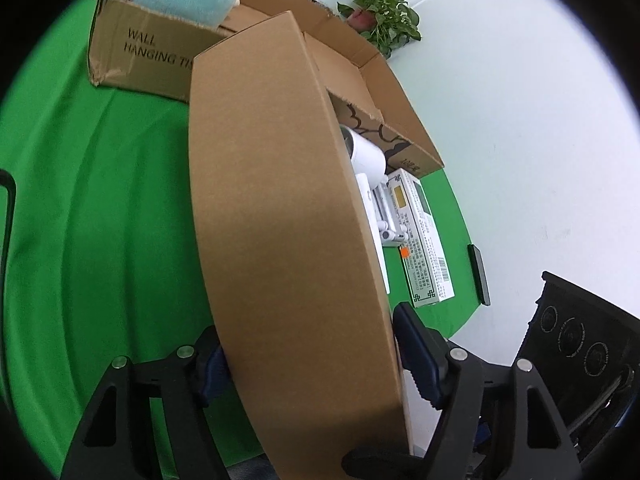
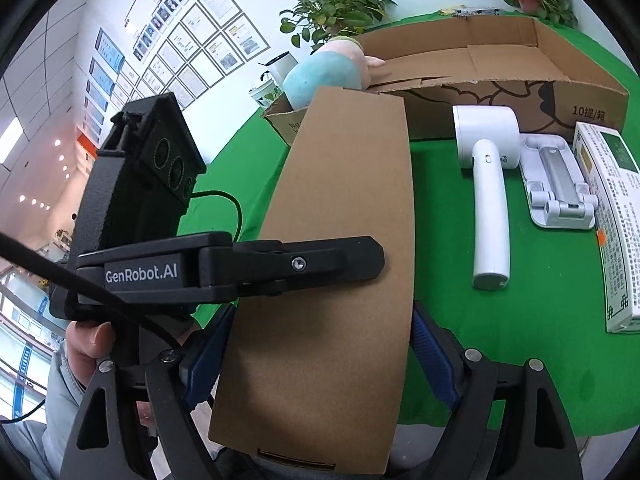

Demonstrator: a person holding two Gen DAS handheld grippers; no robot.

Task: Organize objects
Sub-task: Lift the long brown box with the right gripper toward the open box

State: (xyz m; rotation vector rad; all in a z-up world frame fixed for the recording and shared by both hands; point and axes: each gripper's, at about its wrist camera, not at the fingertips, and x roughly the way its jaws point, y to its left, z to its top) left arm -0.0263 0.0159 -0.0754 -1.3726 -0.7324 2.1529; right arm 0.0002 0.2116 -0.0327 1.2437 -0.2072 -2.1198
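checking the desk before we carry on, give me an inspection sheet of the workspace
surface: green cloth
job's things: flat box between both grippers; open carton with plush inside; white handheld device, stand and pack on the cloth
clutter: phone at the cloth's edge
grippers: left gripper and right gripper each with fingers pressed on the flat box
cables: black cable loops from the left gripper
surroundings: plants, mug, papers on the wall

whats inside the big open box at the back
A plush toy sticks out at its left end. The rest of the box that shows looks bare; the flat carton covers its near-left part.
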